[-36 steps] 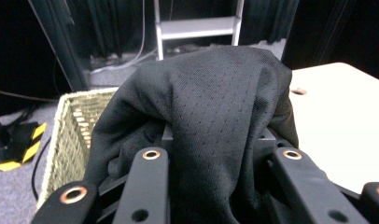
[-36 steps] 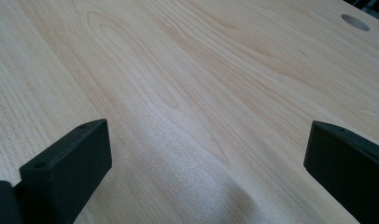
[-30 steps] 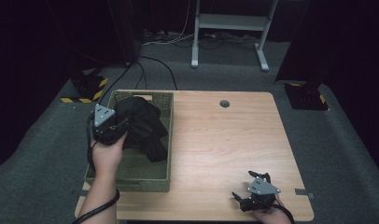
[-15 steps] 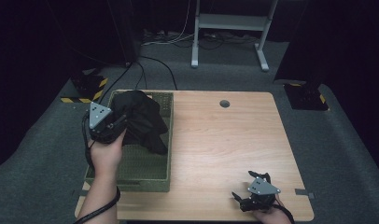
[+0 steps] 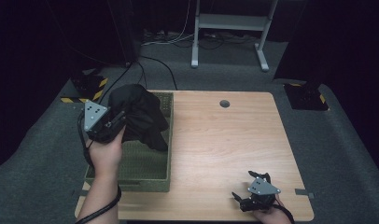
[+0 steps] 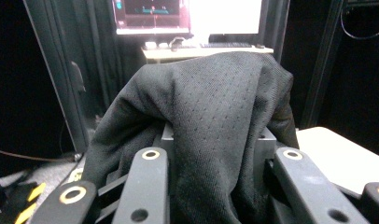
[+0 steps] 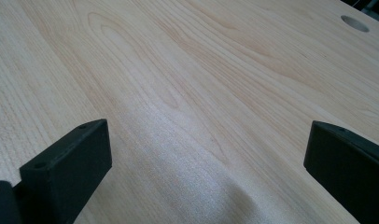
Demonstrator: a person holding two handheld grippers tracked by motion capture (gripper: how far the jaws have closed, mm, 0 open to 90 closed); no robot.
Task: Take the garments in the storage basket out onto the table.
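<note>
A black, finely perforated cloth [image 5: 141, 116] hangs bunched from my left gripper [image 5: 122, 120], which is shut on it above the back left part of the green basket [image 5: 131, 184]. In the left gripper view the cloth [image 6: 211, 102] drapes over and between the two black jaws of the left gripper [image 6: 220, 158] and hides their tips. The cloth's lower edge dangles inside the basket. My right gripper [image 5: 245, 185] rests low at the table's front right, open. Between its wide-apart jaws the right gripper [image 7: 208, 154] has just bare wood.
The light wooden table [image 5: 225, 140] has a round cable hole [image 5: 224, 103] near its back edge, also seen as the hole [image 7: 354, 23]. The basket takes up the table's left side. Cables and a white desk frame [image 5: 229, 28] lie on the grey floor behind.
My left hand has lifted the black cloth higher out of the basket and drifted slightly left. The right gripper has stayed where it was.
</note>
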